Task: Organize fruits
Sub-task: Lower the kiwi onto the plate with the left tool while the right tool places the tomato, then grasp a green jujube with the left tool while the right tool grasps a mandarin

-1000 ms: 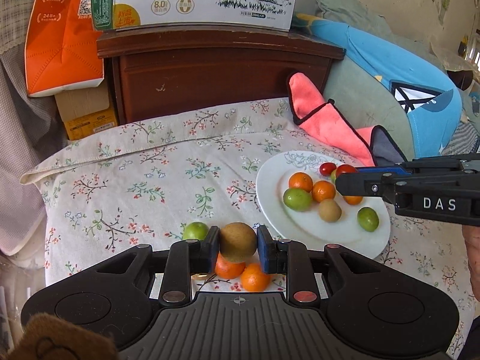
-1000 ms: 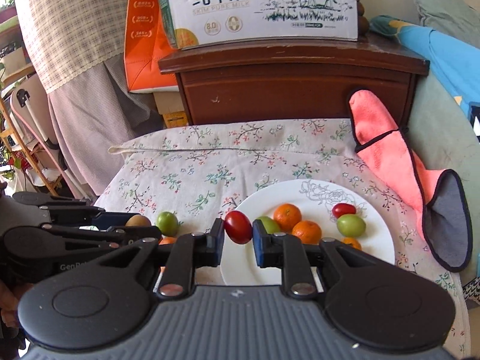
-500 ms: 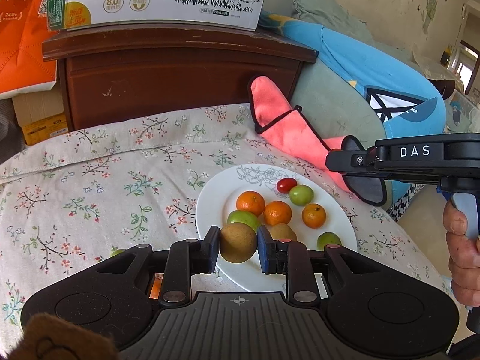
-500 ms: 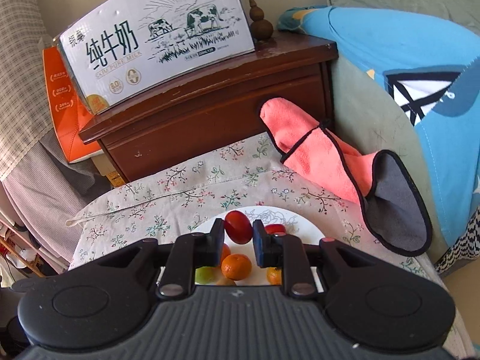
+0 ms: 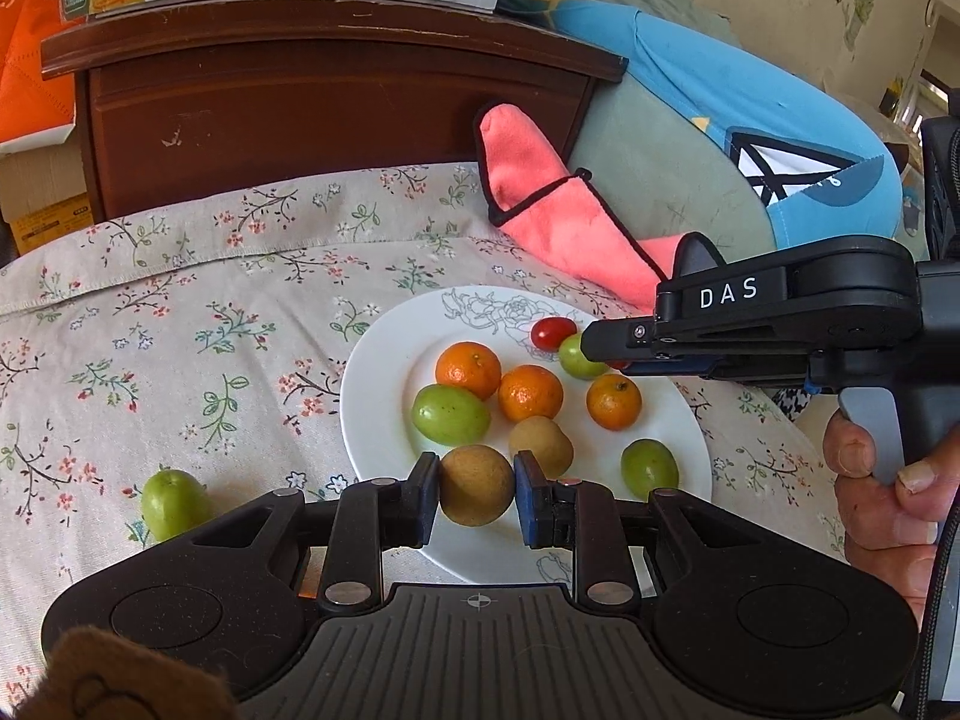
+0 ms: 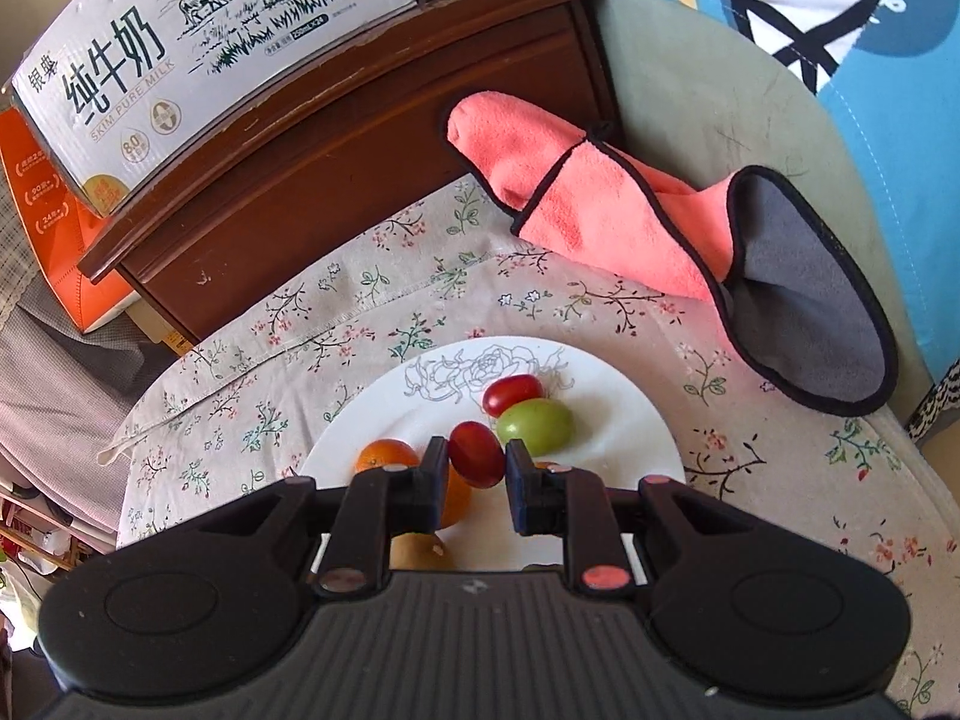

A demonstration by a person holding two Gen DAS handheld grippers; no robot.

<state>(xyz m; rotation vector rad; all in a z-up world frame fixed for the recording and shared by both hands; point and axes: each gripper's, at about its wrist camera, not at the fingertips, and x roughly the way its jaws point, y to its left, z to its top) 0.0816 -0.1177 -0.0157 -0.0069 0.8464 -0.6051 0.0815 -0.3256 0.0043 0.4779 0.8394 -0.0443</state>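
A white plate (image 5: pixel 384 360) on the flowered cloth holds several oranges, green fruits, a brown fruit and a cherry tomato. My left gripper (image 5: pixel 477 495) is shut on a round brown fruit (image 5: pixel 477 492) over the plate's near rim. My right gripper (image 6: pixel 477 468) is shut on a red cherry tomato (image 6: pixel 474 462) above the plate (image 6: pixel 618 414), beside another tomato (image 6: pixel 513 393) and a green fruit (image 6: pixel 534 426). The right gripper also shows in the left wrist view (image 5: pixel 591 348), reaching in from the right. A green fruit (image 5: pixel 171 504) lies on the cloth left of the plate.
A pink and grey mitt (image 5: pixel 558 222) lies behind the plate against a green and blue cushion (image 5: pixel 750 138). A brown wooden cabinet (image 5: pixel 330 114) with a milk carton box (image 6: pixel 198 42) stands at the back. An orange box (image 6: pixel 60 222) is at the far left.
Both grippers have moved over the plate and come lower, each still holding its fruit. The right gripper has tilted and come close to the tomato and green fruit at the plate's back.
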